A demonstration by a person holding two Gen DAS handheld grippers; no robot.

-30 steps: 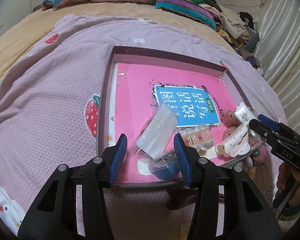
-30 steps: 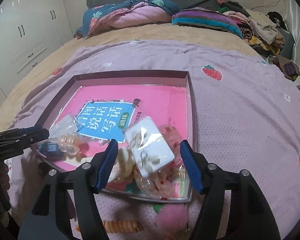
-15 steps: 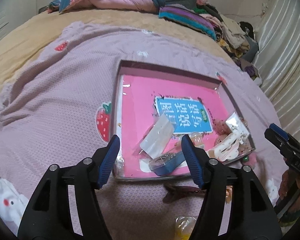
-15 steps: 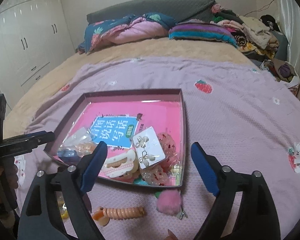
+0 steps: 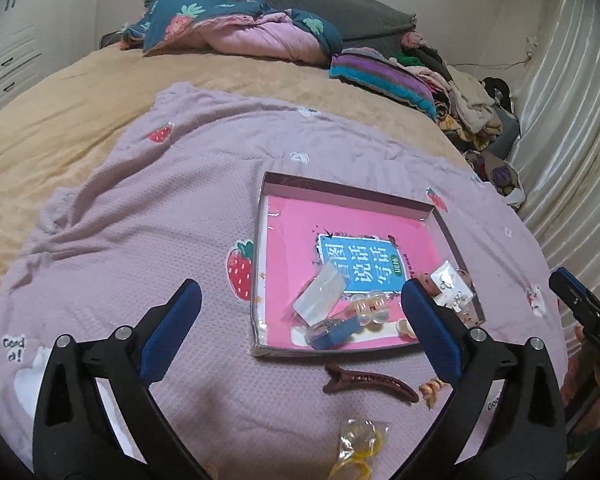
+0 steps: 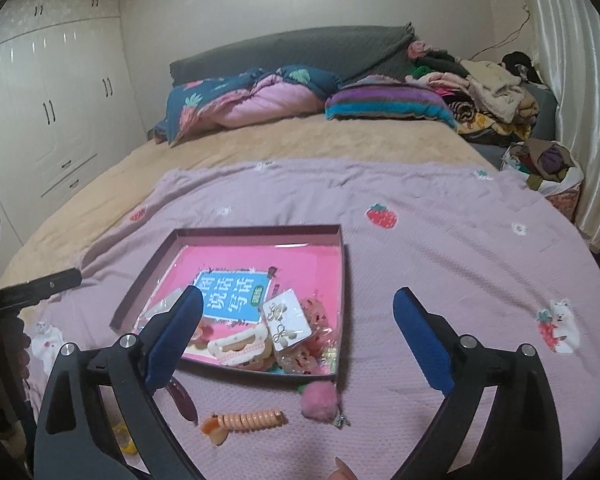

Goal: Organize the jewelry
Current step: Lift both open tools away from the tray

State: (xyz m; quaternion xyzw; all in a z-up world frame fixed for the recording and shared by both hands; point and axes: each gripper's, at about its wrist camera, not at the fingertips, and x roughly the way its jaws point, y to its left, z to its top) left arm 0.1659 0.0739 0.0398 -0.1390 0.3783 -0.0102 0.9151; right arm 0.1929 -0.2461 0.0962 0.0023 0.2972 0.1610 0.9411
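Two grippers wide apart, left gripper (image 5: 300, 320), right gripper (image 6: 298, 332), tray (image 6: 342, 264) rim below

Both the left gripper (image 5: 300, 316) and the right gripper (image 6: 298, 320) are black plastic frames with triangular cut-outs, silver screw heads at the joints, and ribbed blue pads (bright blue) lining their long, tapering jaws.

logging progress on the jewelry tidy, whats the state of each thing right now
left gripper: open, empty, jaws just opened wider
right gripper: open, empty, jaws just opened wider
tray: lidless, on the blanket, holding packets and clips
earring card: in the tray, lying flat
brown hair clip: outside the tray, shut
coil hair tie: outside the tray
pink pompom: outside the tray, by its corner
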